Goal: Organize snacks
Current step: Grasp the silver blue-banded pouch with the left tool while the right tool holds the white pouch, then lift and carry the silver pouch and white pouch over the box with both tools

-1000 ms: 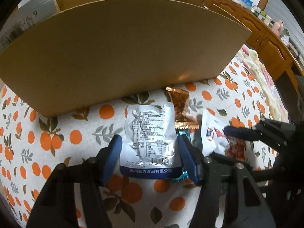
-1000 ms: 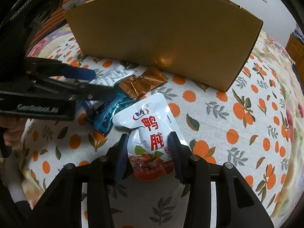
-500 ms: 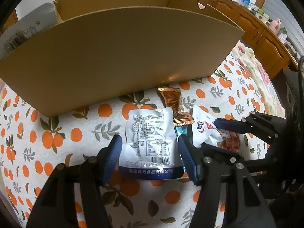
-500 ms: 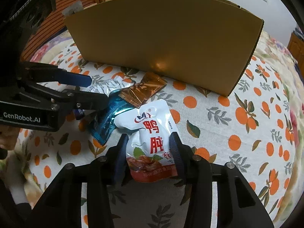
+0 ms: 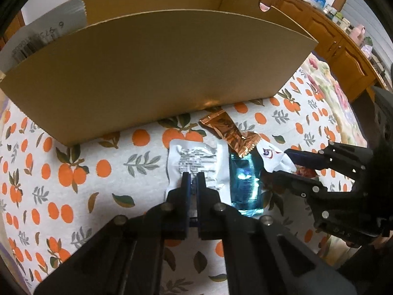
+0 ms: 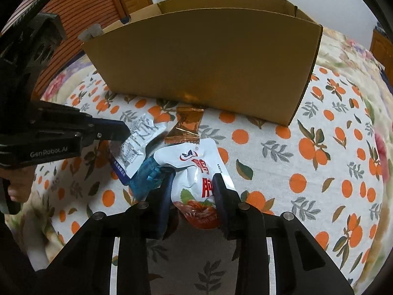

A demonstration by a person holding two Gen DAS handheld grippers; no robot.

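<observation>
A white packet with grey print (image 5: pixel 194 157) lies on the orange-print cloth in front of a tall cardboard box (image 5: pixel 159 73). My left gripper (image 5: pixel 193 184) is shut on this packet's near part, crumpling it. In the right wrist view the left gripper (image 6: pixel 122 130) pinches the packet (image 6: pixel 137 142) from the left. My right gripper (image 6: pixel 194 189) has its jaws closing, and its pads squeeze a white pouch with red characters (image 6: pixel 196 169). A blue wrapper (image 6: pixel 147 174) and a copper wrapper (image 6: pixel 186 125) lie between the two packets.
The cardboard box (image 6: pixel 208 61) stands open-topped just behind the snacks, with its front wall high. Orange-print cloth (image 6: pixel 319 172) spreads to the right and near side. A wooden cabinet (image 5: pixel 331 36) runs along the far right. A hand (image 6: pixel 19 184) holds the left gripper.
My left gripper went from open around the white packet to shut on it. The right gripper's fingers narrowed onto the red-lettered pouch, which now creases between them.
</observation>
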